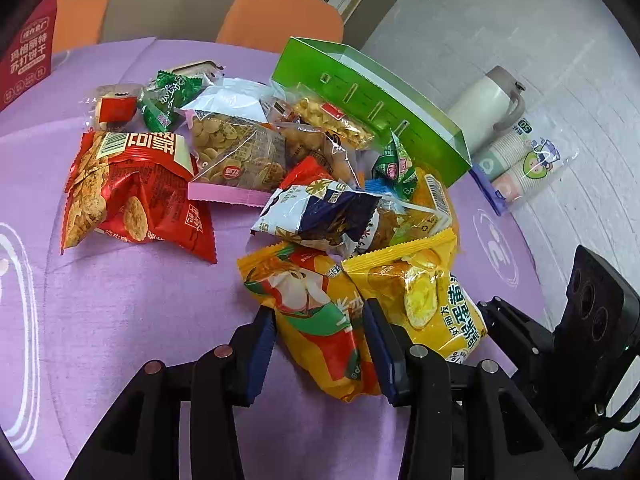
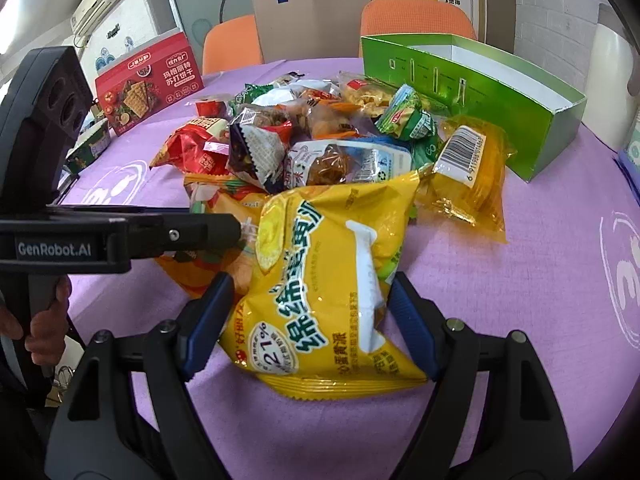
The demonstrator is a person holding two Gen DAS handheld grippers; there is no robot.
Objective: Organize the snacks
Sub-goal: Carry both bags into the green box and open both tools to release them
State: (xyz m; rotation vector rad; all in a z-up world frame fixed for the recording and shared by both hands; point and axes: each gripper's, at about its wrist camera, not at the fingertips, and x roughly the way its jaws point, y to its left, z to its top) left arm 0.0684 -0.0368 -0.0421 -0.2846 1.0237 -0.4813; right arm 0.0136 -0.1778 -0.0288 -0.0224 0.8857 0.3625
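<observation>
A heap of snack packets [image 1: 256,152] lies on the purple tablecloth [image 1: 140,320]. In the left wrist view my left gripper [image 1: 320,336] is shut on an orange-yellow bag with a fruit picture [image 1: 316,300] at the heap's near edge; both blue pads press its sides. Beside it lies a yellow egg-yolk pie bag [image 1: 424,292]. In the right wrist view my right gripper [image 2: 310,312] has its pads against that yellow bag [image 2: 320,272], which is pinched narrow between them. The left gripper's finger [image 2: 216,228] reaches in from the left onto the orange-yellow bag [image 2: 224,204].
An open green box [image 1: 372,92] [image 2: 480,92] stands behind the heap on the right. A red cracker box [image 2: 148,84] stands at the back left. A white flask [image 1: 484,108] and a pack of paper cups [image 1: 520,160] sit by the wall. Orange chairs [image 2: 416,16] line the far side.
</observation>
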